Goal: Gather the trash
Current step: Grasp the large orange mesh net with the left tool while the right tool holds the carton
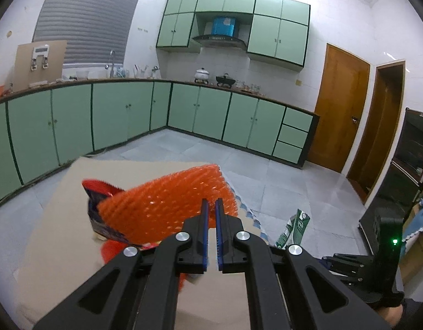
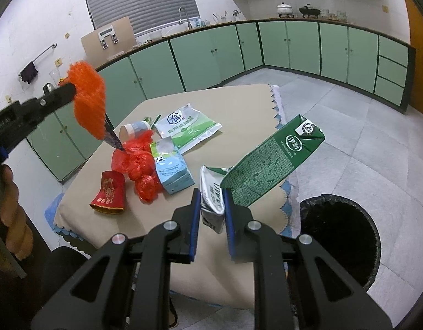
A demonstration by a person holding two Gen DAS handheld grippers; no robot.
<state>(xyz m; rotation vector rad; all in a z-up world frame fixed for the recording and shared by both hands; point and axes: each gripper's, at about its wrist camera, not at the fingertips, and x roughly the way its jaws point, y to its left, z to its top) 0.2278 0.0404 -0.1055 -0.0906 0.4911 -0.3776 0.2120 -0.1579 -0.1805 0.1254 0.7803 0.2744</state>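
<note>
My left gripper (image 1: pixel 211 205) is shut on an orange foam net (image 1: pixel 167 206), lifted above the table. A dark snack wrapper (image 1: pixel 94 209) hangs with the net; I cannot tell whether the pads clamp it too. In the right wrist view the left gripper (image 2: pixel 71 90) holds the orange net (image 2: pixel 87 99) at the left, over the red plastic bag (image 2: pixel 137 159). My right gripper (image 2: pixel 211 194) is shut on the white end of a flattened green milk carton (image 2: pixel 269 162), which juts up to the right, near the table's front edge.
A black-lined trash bin (image 2: pixel 332 200) stands open on the floor at the right of the table (image 2: pixel 238 104). On the beige cloth lie a red paper cup (image 2: pixel 109 192), a light blue carton (image 2: pixel 173 167), a white and green bag (image 2: pixel 184 126) and a tape roll (image 2: pixel 131 129).
</note>
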